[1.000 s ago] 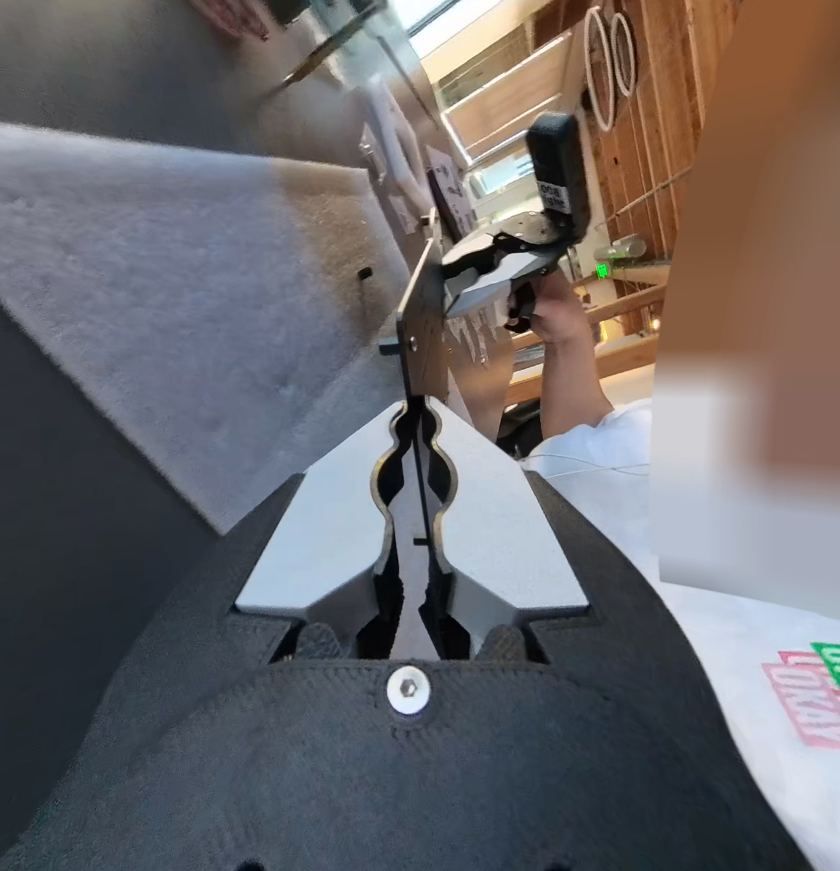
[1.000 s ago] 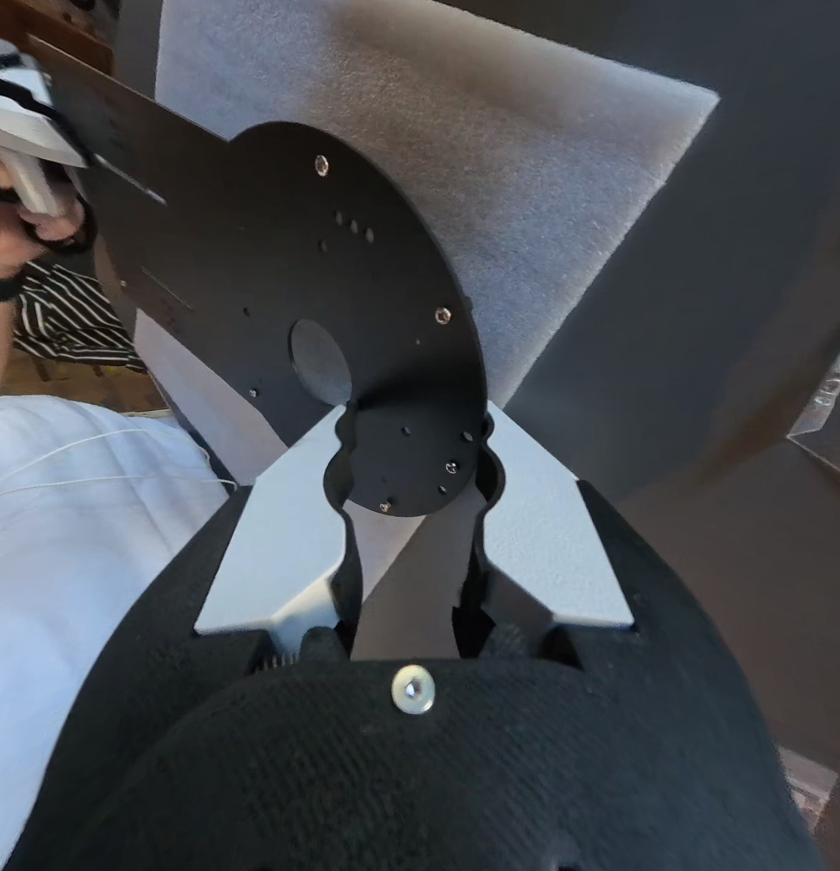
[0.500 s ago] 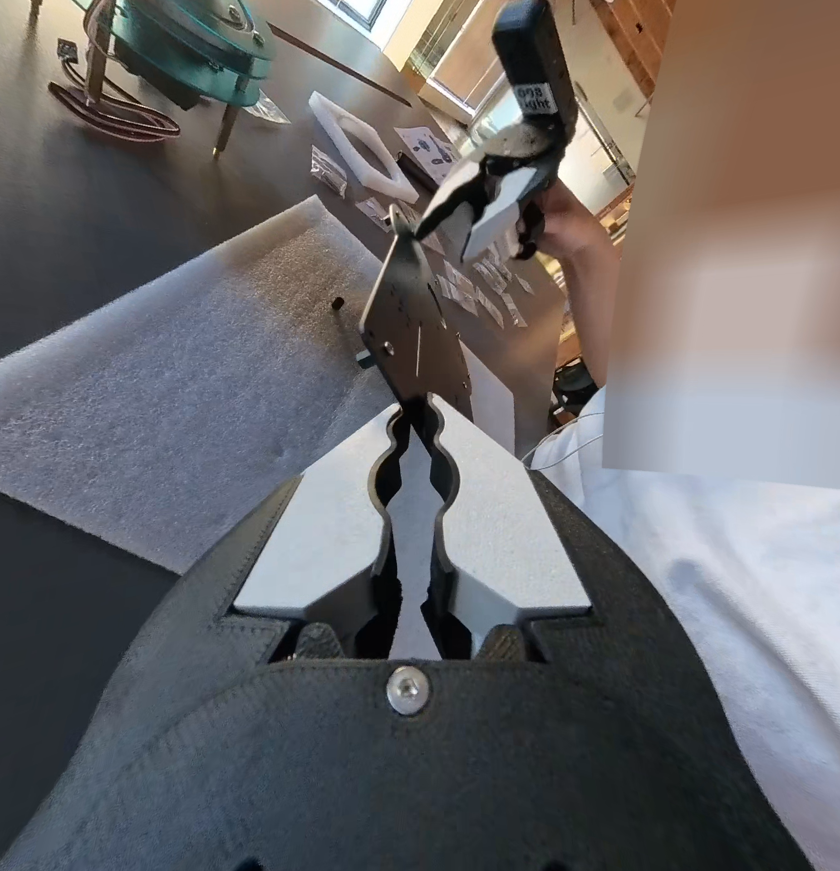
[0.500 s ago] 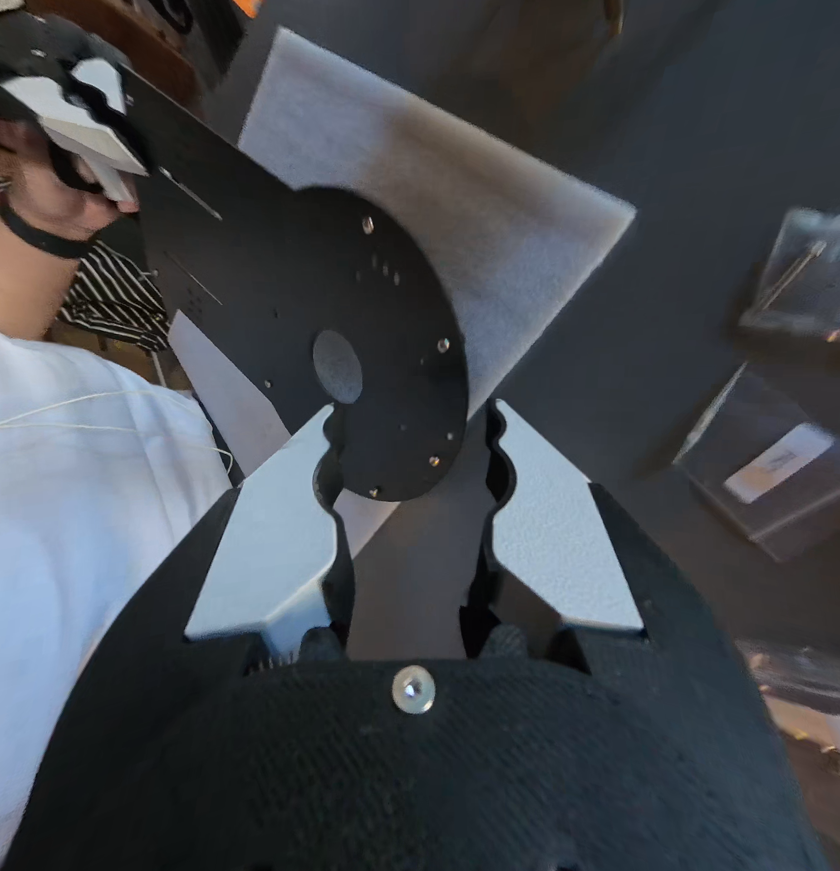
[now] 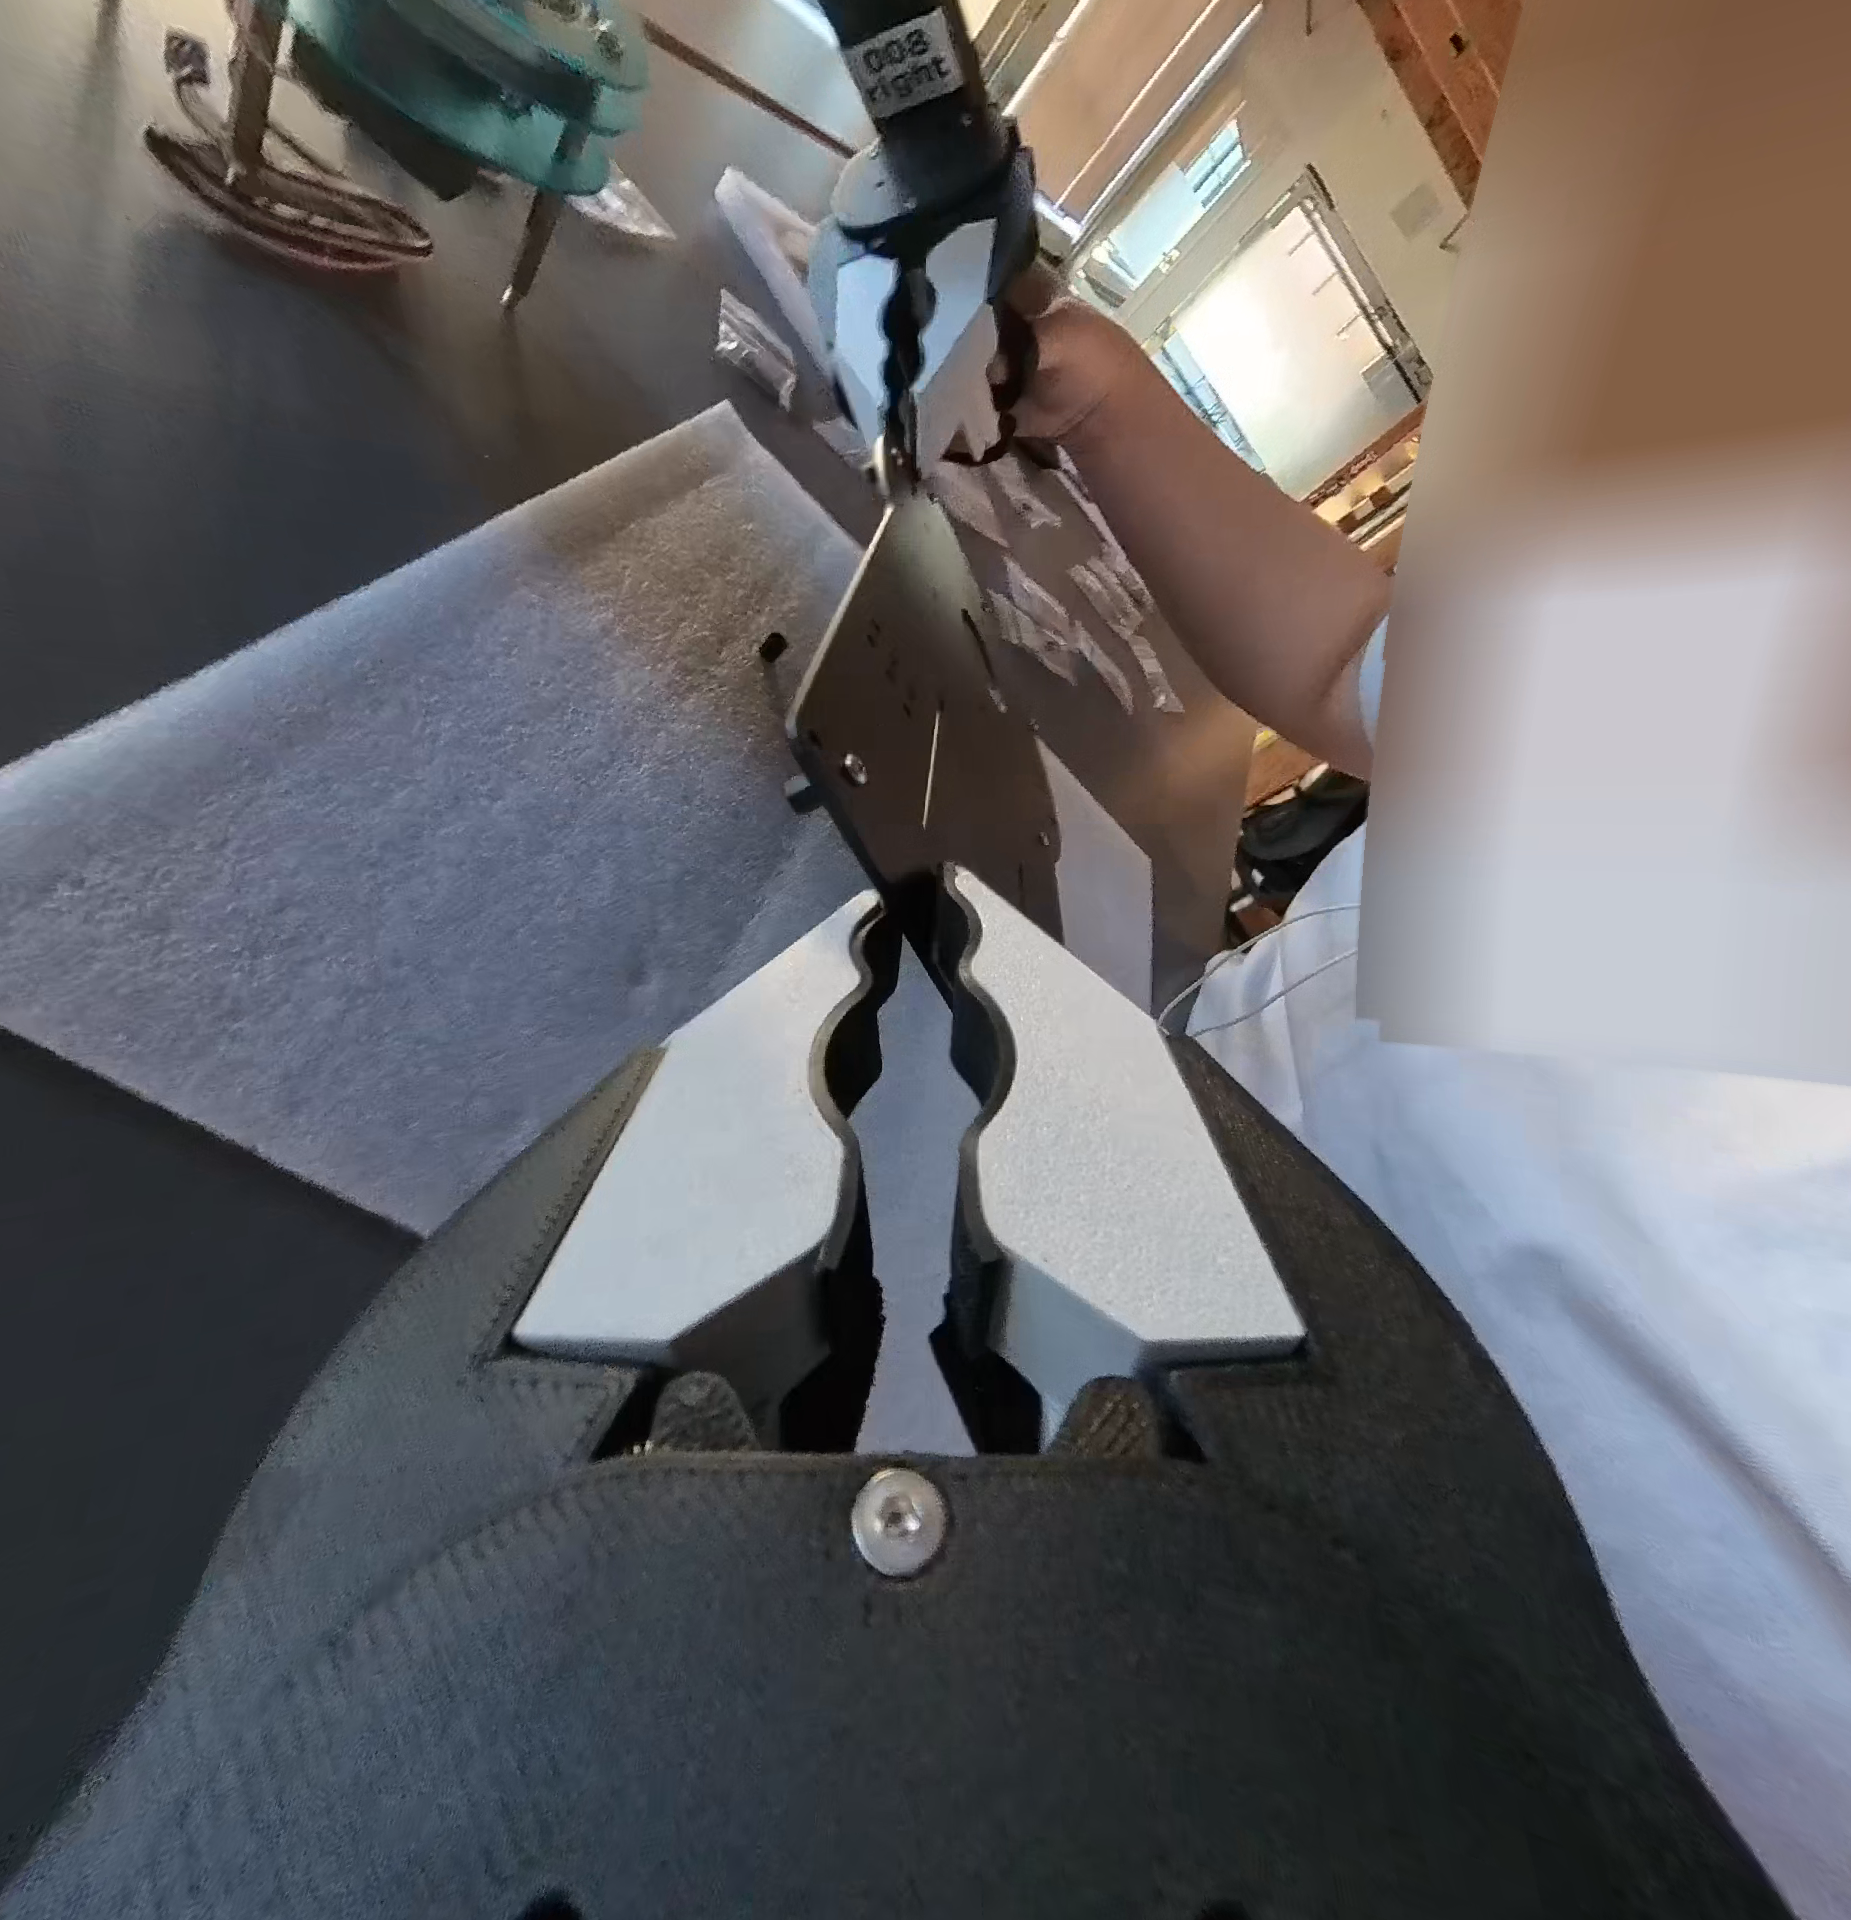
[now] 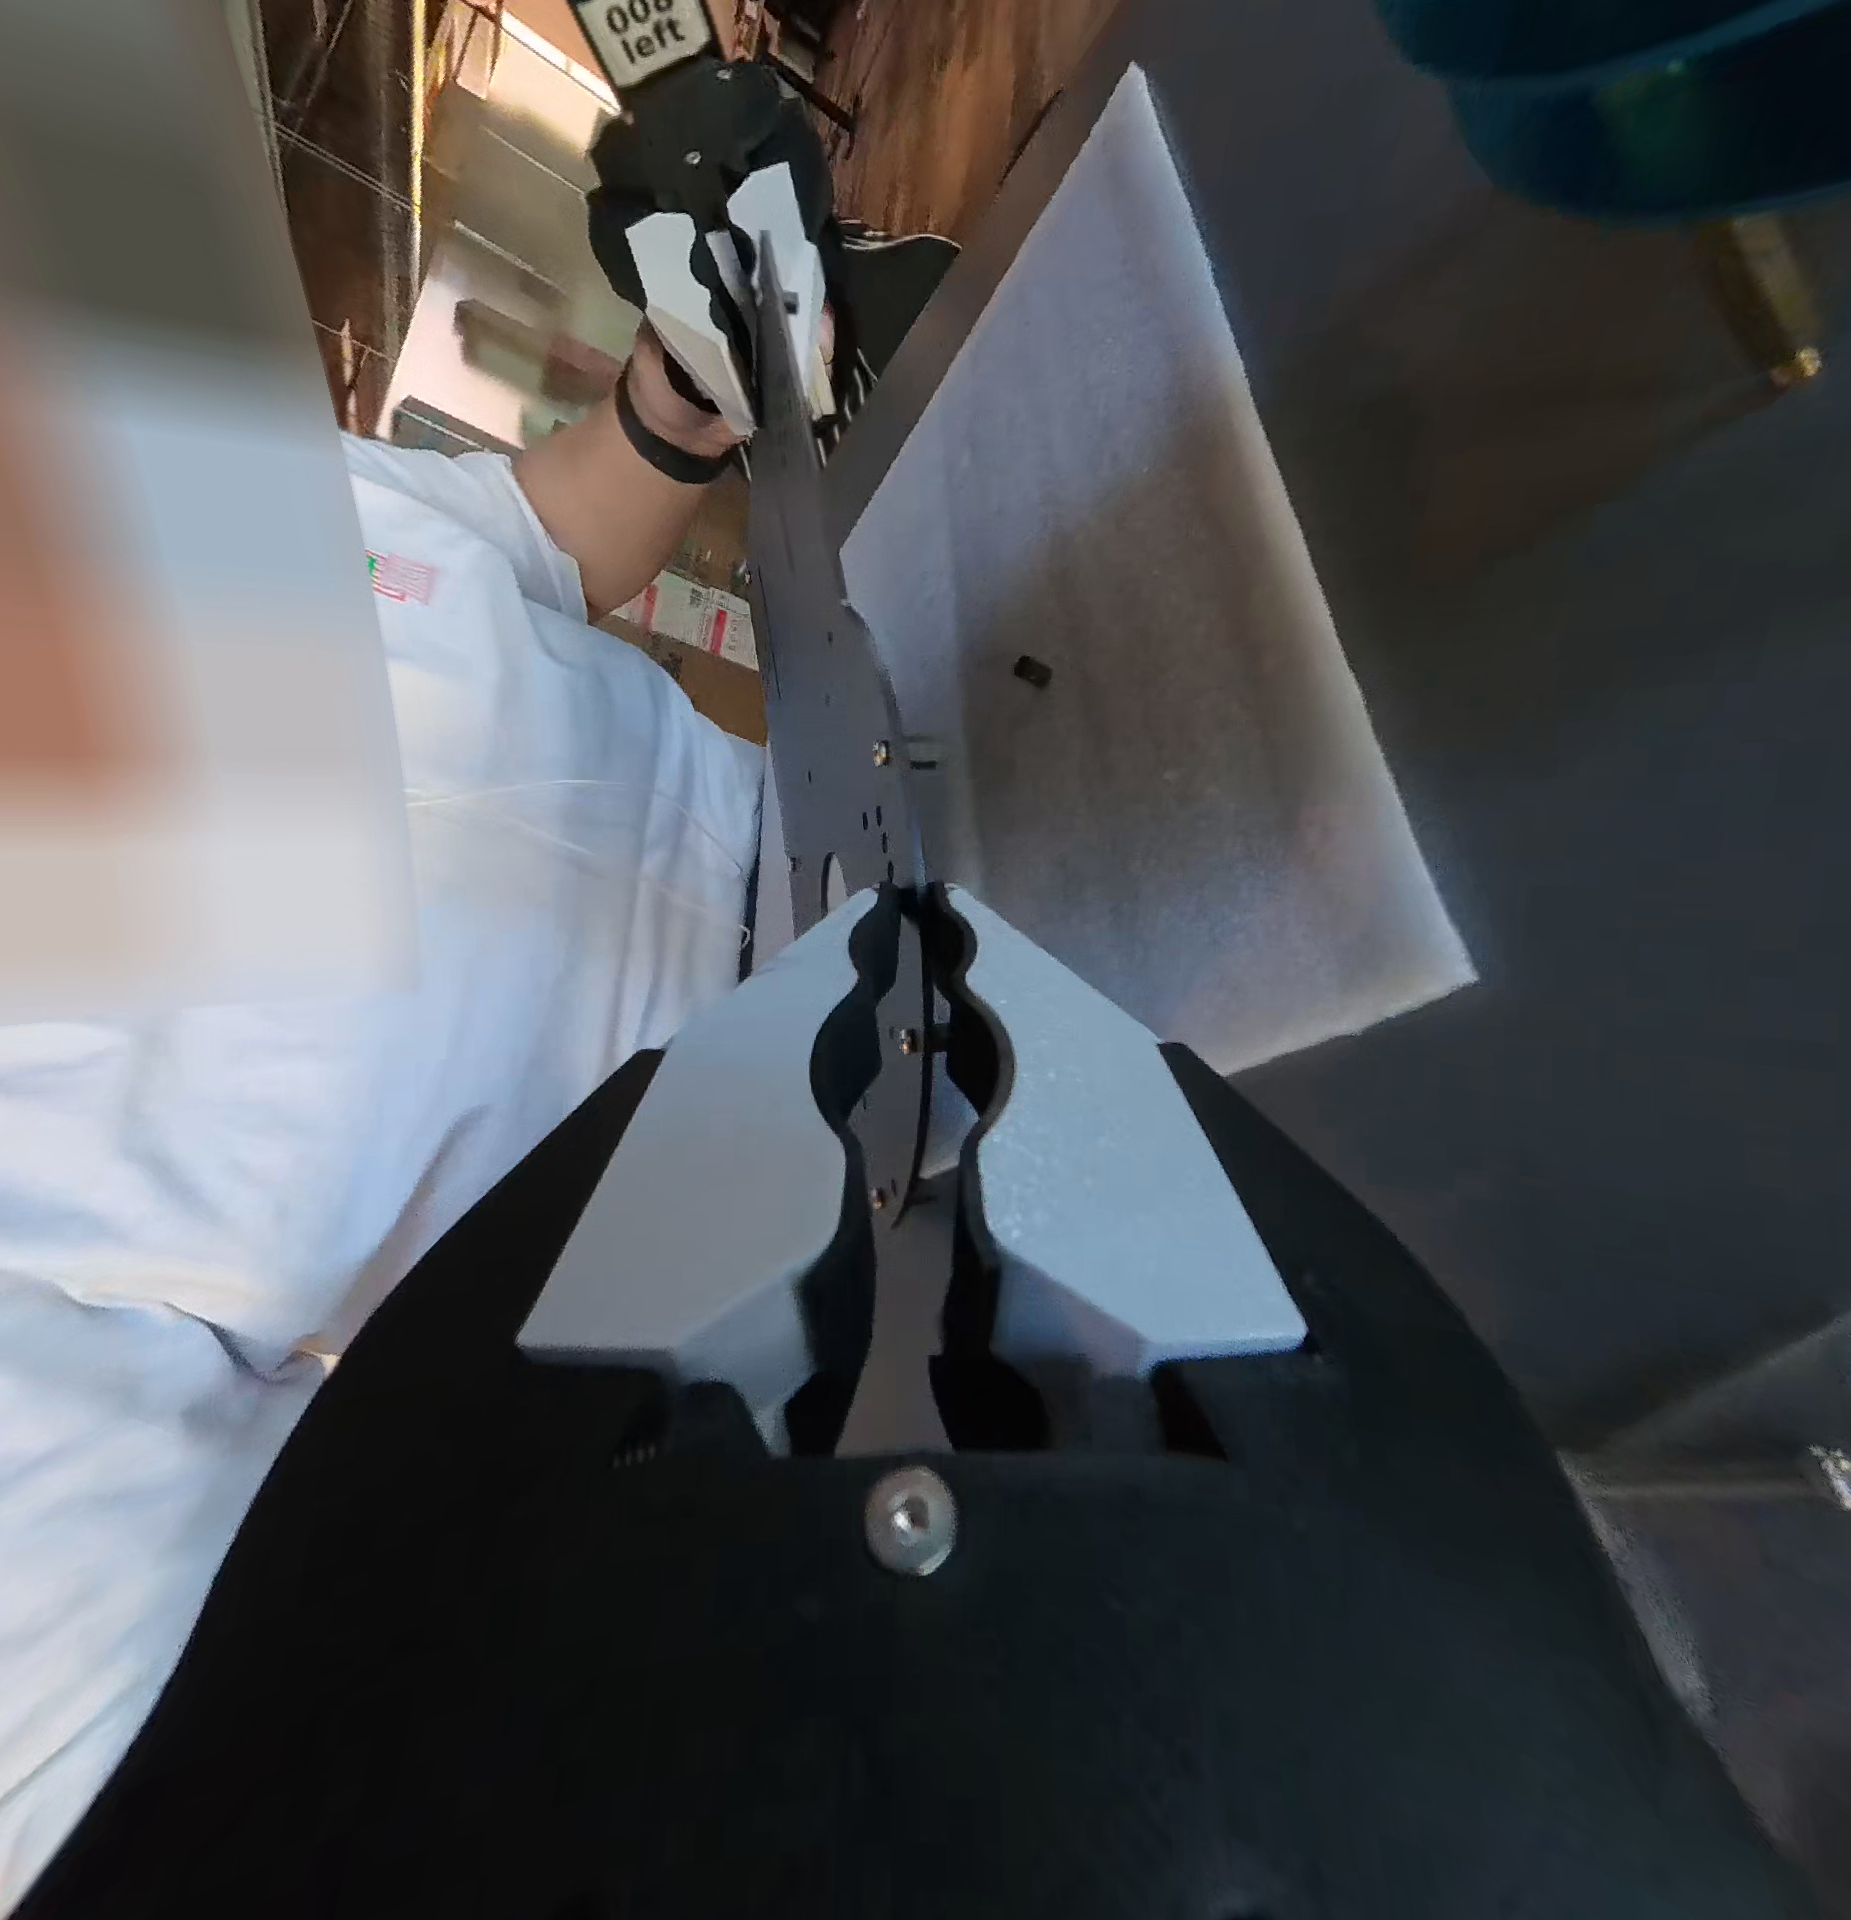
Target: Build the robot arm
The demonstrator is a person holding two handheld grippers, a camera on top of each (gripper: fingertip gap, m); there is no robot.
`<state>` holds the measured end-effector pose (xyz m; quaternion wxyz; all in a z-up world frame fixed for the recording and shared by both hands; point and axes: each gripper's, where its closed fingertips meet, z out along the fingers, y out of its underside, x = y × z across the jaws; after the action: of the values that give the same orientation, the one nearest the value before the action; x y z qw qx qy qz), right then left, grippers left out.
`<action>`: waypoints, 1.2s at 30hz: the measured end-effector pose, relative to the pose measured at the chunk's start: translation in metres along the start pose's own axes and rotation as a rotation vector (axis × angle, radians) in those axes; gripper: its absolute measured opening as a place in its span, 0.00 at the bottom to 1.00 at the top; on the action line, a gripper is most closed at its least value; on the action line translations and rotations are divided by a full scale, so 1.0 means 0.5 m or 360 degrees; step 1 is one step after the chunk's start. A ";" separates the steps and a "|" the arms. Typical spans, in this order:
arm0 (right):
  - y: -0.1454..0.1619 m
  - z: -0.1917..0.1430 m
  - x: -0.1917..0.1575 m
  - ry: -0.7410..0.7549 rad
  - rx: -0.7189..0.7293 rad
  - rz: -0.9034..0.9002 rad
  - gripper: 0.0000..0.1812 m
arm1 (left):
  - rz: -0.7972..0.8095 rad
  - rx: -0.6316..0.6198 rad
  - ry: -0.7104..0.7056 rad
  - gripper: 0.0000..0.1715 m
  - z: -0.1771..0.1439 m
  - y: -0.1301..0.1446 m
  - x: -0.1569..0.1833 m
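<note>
Dark tabletop (image 5: 225, 436) under grey foam sheet (image 5: 401, 831), black plate (image 5: 926, 717) edge-on, long axis spanning left gripper (image 5: 923, 914) to right gripper (image 6: 916, 899), both clamped on its ends.

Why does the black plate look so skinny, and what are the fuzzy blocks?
Both wrist views see the black plate nearly edge-on, with wide-angle bending. The left tongs and right tongs pinch it. The fuzzy blocks are blur added afterwards. In the right wrist view, shade darkens the foam sheet.

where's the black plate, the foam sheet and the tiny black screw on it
black plate (image 5: 926, 717), left wrist view, its flat face
foam sheet (image 6: 1160, 665), right wrist view, its open middle
small black screw (image 6: 1032, 669), right wrist view, its body
</note>
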<state>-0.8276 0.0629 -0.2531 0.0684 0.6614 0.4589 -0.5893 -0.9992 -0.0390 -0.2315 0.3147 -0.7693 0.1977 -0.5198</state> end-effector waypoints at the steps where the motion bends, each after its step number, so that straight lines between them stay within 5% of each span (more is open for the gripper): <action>1: 0.000 0.001 0.003 0.0005 -0.0002 -0.0017 0.01 | -0.0032 -0.0013 -0.0019 0.03 0.001 0.003 -0.008; 19: 0.012 0.011 0.046 0.0320 -0.0218 -0.0156 0.03 | -0.0385 -0.0196 -0.0220 0.07 0.012 0.045 -0.083; 36: 0.025 0.006 0.066 0.0474 -0.0354 -0.0378 0.05 | -0.0441 -0.0298 -0.0332 0.10 0.025 0.051 -0.110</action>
<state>-0.8252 0.0713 -0.2874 0.0024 0.6709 0.6008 -0.4346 -1.0080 -0.0192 -0.2896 0.1861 -0.8647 0.1037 -0.4549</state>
